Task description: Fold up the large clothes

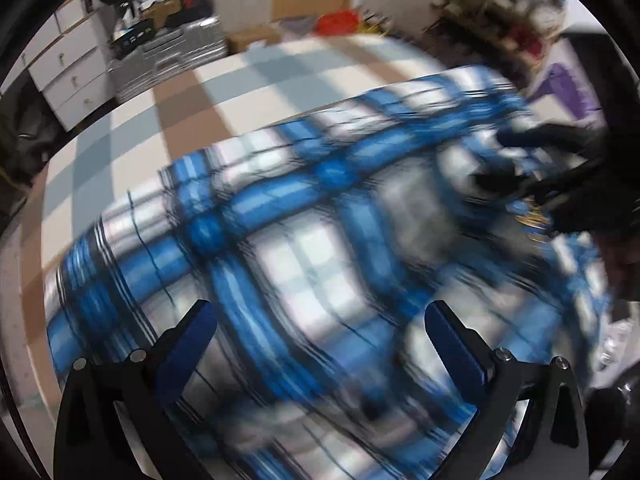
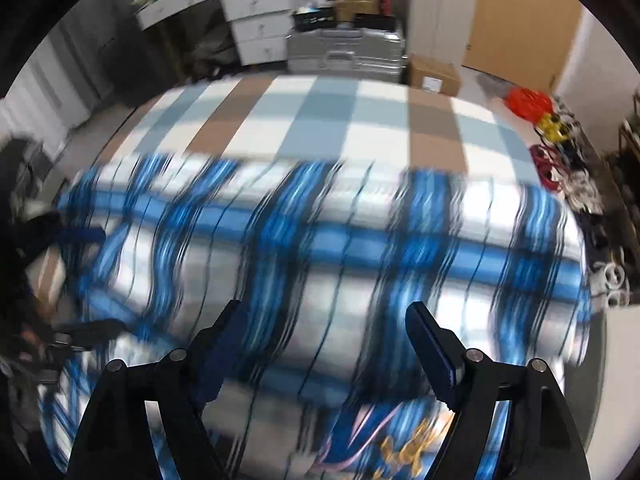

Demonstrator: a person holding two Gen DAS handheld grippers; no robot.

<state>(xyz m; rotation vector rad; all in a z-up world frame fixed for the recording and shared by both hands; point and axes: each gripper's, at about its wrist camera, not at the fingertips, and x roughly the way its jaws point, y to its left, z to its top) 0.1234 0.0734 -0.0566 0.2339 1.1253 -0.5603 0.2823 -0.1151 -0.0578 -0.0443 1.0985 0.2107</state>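
Claws both released, left claw and right claw over the blue-and-white plaid cloth garment on the checked surface, so I'd pinch a true edge before folding.

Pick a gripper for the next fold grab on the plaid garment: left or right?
Right, marginally. Both grippers are open above the plaid garment, but the right gripper has a bunched edge with gold print just below its fingers. Left gripper sits over flat mid-cloth. Blur limits certainty.
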